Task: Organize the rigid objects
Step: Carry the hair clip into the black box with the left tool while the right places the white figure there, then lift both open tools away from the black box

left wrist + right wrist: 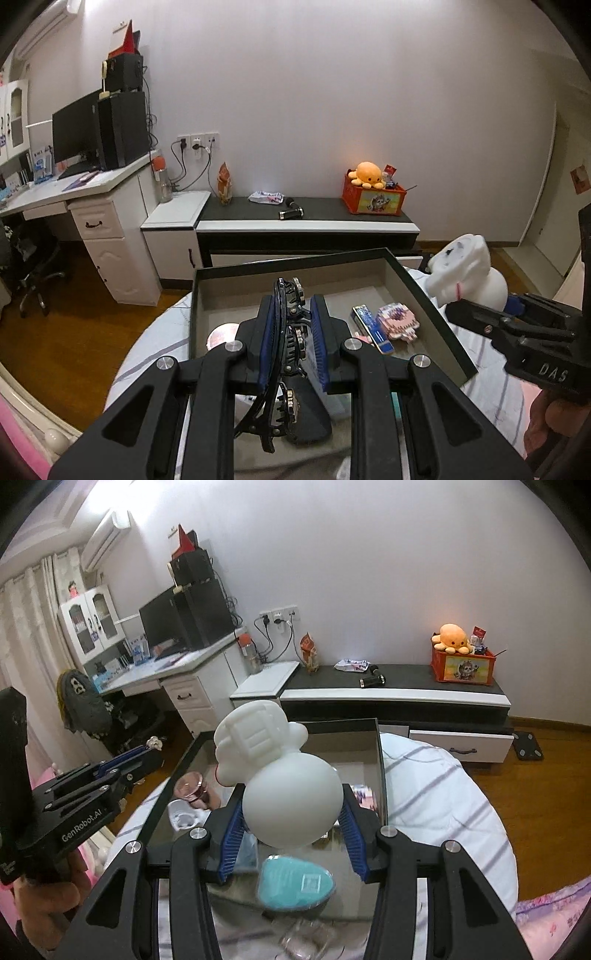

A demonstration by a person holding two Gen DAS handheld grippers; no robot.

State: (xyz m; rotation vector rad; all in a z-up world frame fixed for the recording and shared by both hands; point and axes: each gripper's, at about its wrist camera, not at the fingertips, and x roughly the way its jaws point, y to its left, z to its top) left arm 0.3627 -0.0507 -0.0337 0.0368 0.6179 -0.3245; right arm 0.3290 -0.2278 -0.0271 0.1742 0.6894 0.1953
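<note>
1. The left tongs (293,334) are closed on a black hair claw clip (286,354), which stands on edge between the blue pads, its toothed end reaching past the fingertips over the open box (424,291).
2. The right tongs (291,821) grip the round white body of a white plastic figure (286,775); the pads press on both sides of its body, and its head tilts away toward the box (380,760).
3. From the left wrist view the same white figure (465,271) hangs just outside the box's right wall, with the right tongs (513,314) behind it.
4. Inside the box lie a pink blocky toy (399,319), a blue slim pack (373,328) beside it and a round pinkish lid (221,334) at the left wall.
5. From the right wrist view, a teal oval case (295,882) lies below the figure, and a shiny pink jar (192,788) sits in the box's left part.
6. The box rests on a bed with a striped white cover (443,805).
7. Farther off, a low dark counter (314,216) carries an orange crate (373,199) topped by an orange plush octopus (367,173).
</note>
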